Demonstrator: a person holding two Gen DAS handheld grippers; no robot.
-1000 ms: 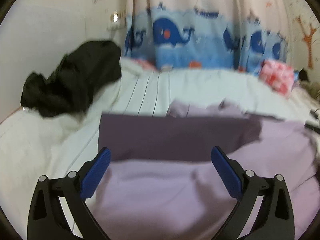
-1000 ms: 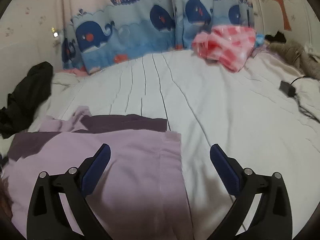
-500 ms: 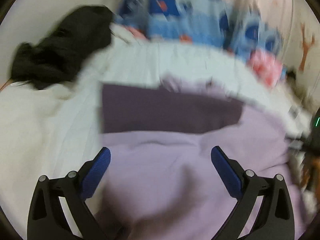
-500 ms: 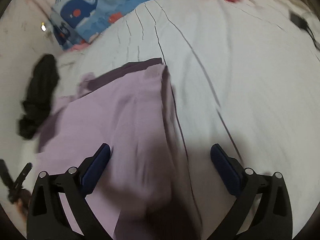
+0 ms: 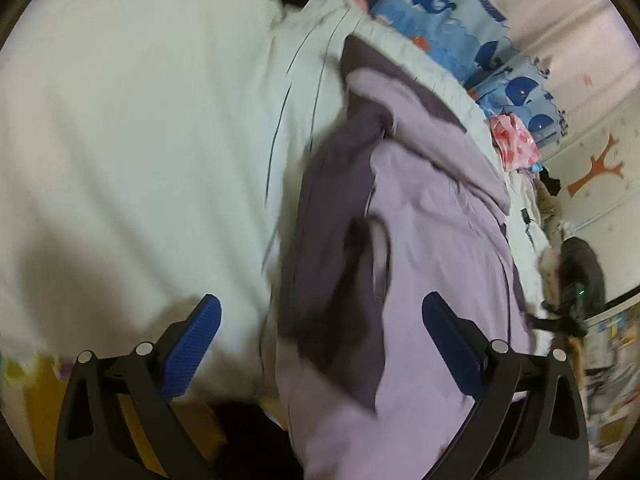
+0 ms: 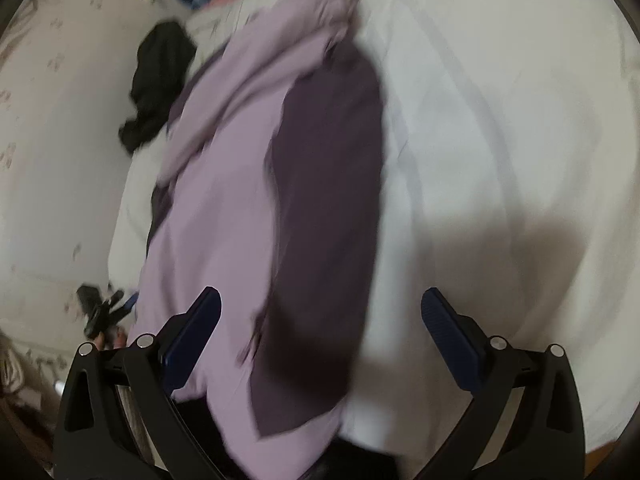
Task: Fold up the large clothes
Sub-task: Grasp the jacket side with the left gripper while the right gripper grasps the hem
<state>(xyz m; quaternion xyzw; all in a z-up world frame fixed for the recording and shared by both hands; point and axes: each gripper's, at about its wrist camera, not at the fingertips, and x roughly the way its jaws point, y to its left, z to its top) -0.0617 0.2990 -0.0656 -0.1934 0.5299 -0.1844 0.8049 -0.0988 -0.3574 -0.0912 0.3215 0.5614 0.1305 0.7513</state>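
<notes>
A large lilac garment (image 5: 432, 240) with dark purple panels (image 5: 332, 216) lies on the white bed and hangs over its near edge. It also shows in the right wrist view (image 6: 224, 208), with a dark purple panel (image 6: 324, 208) along its right side. My left gripper (image 5: 320, 336) is open and empty above the garment's near left edge. My right gripper (image 6: 320, 328) is open and empty above the garment's near right side. Both views are blurred by motion.
The white striped bed sheet (image 5: 140, 140) (image 6: 500, 120) surrounds the garment. A black garment (image 6: 160, 84) lies at the far left by the wall. Whale-print curtains (image 5: 440, 12) and a pink checked cloth (image 5: 514, 140) are at the far side. The other gripper (image 6: 102, 312) shows at the left.
Both grippers have dropped toward the near bed edge and rotated, the left view tilting right and the right view tilting left. Both stayed open. The garment now fills the view lengthwise.
</notes>
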